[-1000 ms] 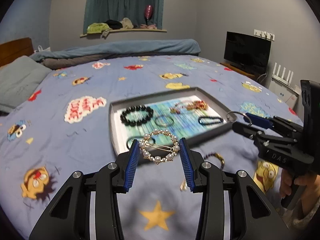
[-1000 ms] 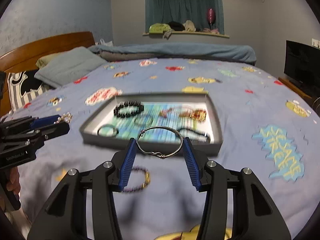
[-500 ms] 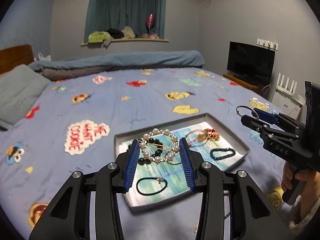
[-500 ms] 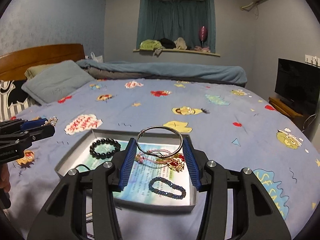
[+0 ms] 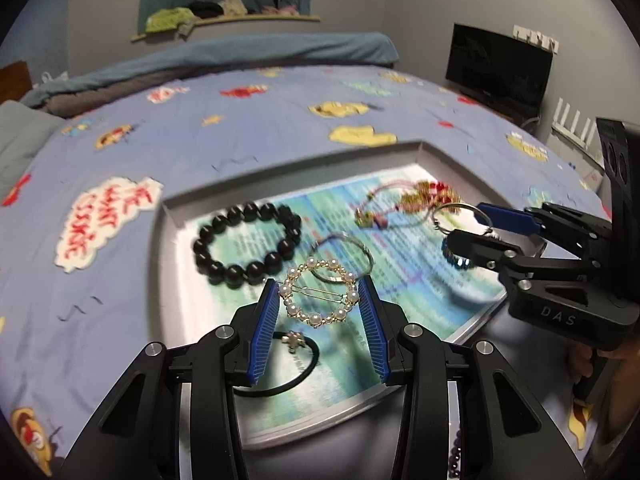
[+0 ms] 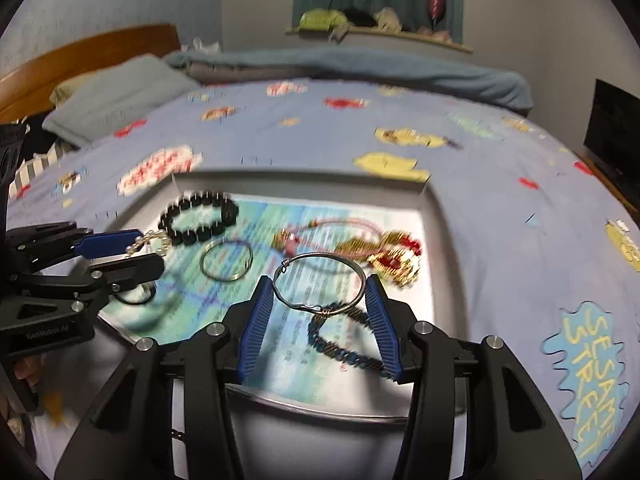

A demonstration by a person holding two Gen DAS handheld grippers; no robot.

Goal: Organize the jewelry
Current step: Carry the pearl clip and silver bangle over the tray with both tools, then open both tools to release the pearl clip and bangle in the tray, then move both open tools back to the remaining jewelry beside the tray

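My left gripper (image 5: pixel 319 287) is shut on a gold hair clip ringed with pearls (image 5: pixel 320 293), held just above the near part of the grey tray (image 5: pixel 162 264). To its right, my right gripper (image 6: pixel 319 290) is shut on a thin silver wire bangle (image 6: pixel 325 255), also over the tray (image 6: pixel 304 178). In the tray lie a black bead bracelet (image 5: pixel 248 244), a thin metal ring (image 6: pixel 226 260), a pink cord with gold and red charms (image 6: pixel 384 252), a dark blue bead bracelet (image 6: pixel 344 336) and a black hair tie (image 5: pixel 296 344).
The tray sits on a bed with a blue cartoon sheet (image 5: pixel 120 152). A purple bead bracelet (image 5: pixel 456 452) lies on the sheet near the tray's front edge. A grey pillow (image 6: pixel 120 92) and a wooden headboard are far left, a TV (image 5: pixel 496 68) far right.
Both grippers have come forward and down from in front of the tray to just above its contents. Each still holds its piece; the tray's contents have not moved.
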